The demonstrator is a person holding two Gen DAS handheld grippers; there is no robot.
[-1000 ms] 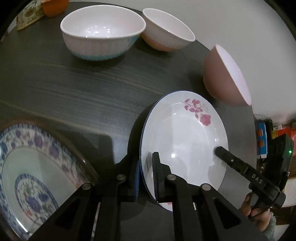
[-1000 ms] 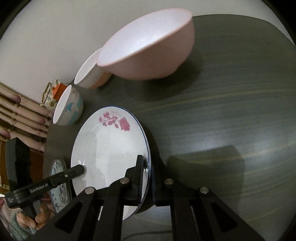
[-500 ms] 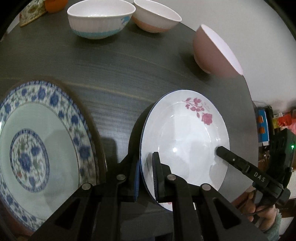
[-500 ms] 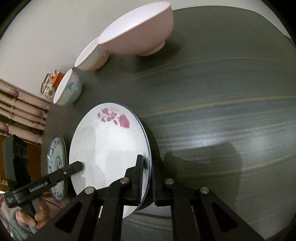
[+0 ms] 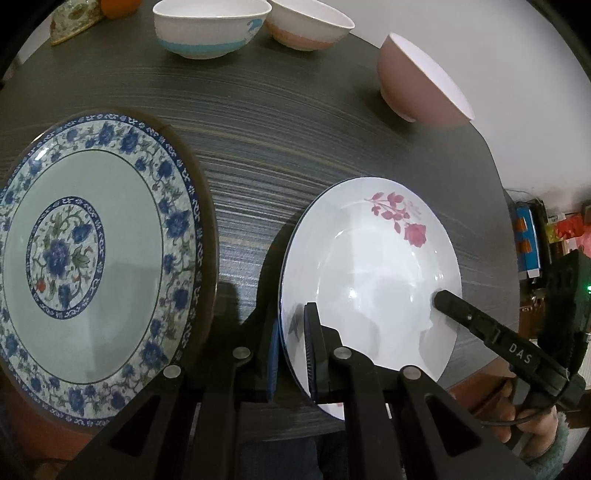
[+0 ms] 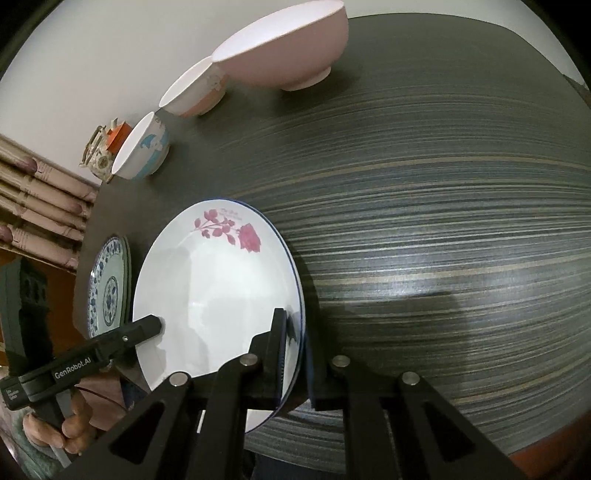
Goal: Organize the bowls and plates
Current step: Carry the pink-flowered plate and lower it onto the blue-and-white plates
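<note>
Above the table (image 5: 295,155) | both your tongs, left (image 5: 291,354) and right (image 6: 295,354), pinch the rose plate (image 5: 369,280) | next: set it on the blue plate (image 5: 92,258).

Patterned plate (image 5: 92,258) left of rose plate (image 5: 369,280) on table (image 5: 295,140), three bowls (image 5: 210,29) behind

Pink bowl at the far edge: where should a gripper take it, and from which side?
Take the pink bowl by its thin rim, from above, one finger inside and one outside. It stands upright on a small foot, mouth open, and its round wall looks too wide to span.
</note>
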